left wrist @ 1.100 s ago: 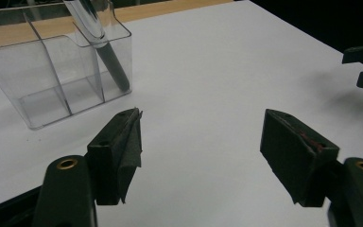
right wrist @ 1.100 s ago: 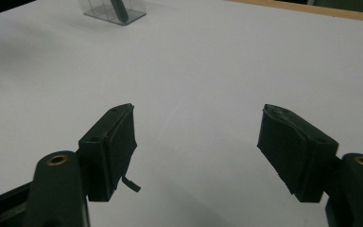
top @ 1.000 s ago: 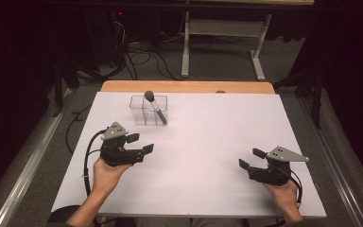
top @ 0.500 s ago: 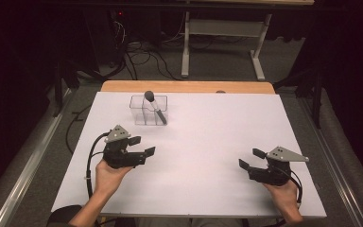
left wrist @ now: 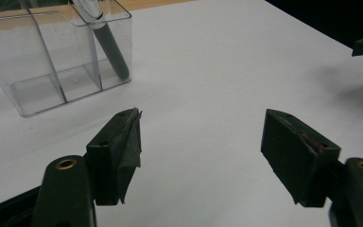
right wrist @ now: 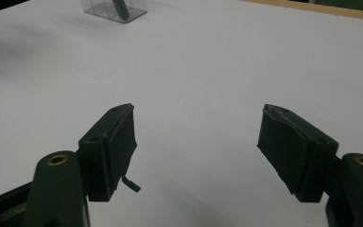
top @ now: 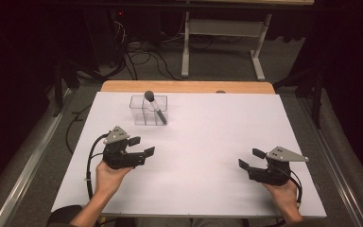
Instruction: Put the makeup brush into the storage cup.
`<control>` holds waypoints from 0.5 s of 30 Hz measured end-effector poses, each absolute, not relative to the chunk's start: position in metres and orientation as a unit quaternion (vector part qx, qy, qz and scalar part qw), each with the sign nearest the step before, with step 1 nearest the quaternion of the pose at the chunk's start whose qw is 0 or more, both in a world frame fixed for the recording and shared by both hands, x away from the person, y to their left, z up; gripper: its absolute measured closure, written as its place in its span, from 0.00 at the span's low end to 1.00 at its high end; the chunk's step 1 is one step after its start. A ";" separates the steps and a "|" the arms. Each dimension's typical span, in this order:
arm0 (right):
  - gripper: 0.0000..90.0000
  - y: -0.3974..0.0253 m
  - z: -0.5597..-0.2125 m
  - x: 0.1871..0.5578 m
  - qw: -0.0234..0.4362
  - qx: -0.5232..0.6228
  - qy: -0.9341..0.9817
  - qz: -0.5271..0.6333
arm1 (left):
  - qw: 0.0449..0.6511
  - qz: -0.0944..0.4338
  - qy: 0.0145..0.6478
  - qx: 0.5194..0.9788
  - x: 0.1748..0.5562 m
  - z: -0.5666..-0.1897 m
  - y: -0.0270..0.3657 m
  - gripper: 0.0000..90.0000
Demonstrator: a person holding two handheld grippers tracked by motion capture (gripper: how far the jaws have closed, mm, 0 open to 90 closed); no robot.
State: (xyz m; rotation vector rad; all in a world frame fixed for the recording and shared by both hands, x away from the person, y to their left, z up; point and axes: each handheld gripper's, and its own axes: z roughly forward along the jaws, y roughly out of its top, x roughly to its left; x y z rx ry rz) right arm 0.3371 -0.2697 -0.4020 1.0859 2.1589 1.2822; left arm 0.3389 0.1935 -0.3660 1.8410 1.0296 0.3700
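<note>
Jaws are standing wide apart on both the left gripper (top: 142,146) and the right gripper (top: 249,159), gripping nothing. By my reading the work is looking finished: the dark pen (top: 155,108) is leaning inside the clear divided organizer (top: 148,110), with both grippers hanging clear, the left one near the organizer and the right well apart from it. Nothing else is lying on the white table (top: 208,127). Beyond the organizer, cables and desk legs are sitting on a dim floor.
</note>
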 end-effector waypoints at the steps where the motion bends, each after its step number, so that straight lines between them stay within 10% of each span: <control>1: 0.33 -0.270 -0.402 0.337 0.201 0.389 0.773 0.459 | 0.481 0.152 0.423 0.753 0.339 -0.366 0.194 0.33; 15: 0.33 -0.270 -0.402 0.337 0.200 0.391 0.772 0.459 | 0.473 0.146 0.432 0.754 0.344 -0.375 0.196 0.34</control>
